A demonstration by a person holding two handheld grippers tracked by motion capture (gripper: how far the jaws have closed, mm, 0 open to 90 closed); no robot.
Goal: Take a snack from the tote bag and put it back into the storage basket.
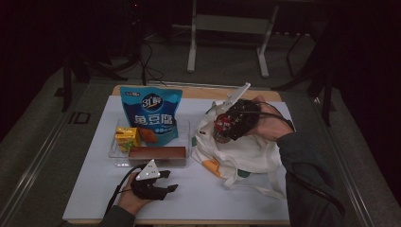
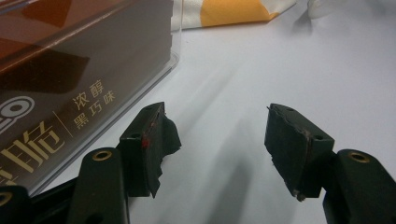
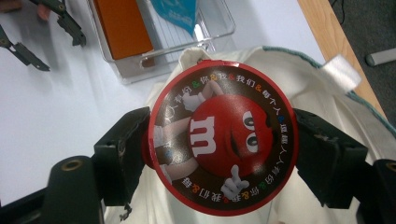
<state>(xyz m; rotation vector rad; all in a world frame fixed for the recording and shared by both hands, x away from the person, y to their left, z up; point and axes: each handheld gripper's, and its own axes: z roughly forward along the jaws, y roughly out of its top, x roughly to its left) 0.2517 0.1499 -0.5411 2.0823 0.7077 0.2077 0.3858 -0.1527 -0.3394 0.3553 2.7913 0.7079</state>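
My right gripper [image 1: 224, 126] is shut on a round red M&M's can [image 1: 221, 126], held over the open top of a white tote bag [image 1: 246, 151]. In the right gripper view both jaws press on the sides of the can [image 3: 223, 149], its lid facing the camera, with the bag [image 3: 327, 102] beneath. My left gripper [image 1: 169, 181] rests low at the table's front, in front of the clear tray [image 1: 113, 152]. It [image 2: 217, 144] stands open, with only bare white table between the jaws.
The tray holds a blue snack bag [image 1: 151, 113], a yellow juice box [image 1: 126, 138] and a long brown chocolate box [image 1: 157, 153], which lies close at the left [image 2: 70, 70] of the left gripper view. The table's wooden edge [image 3: 327, 37] runs beyond the bag.
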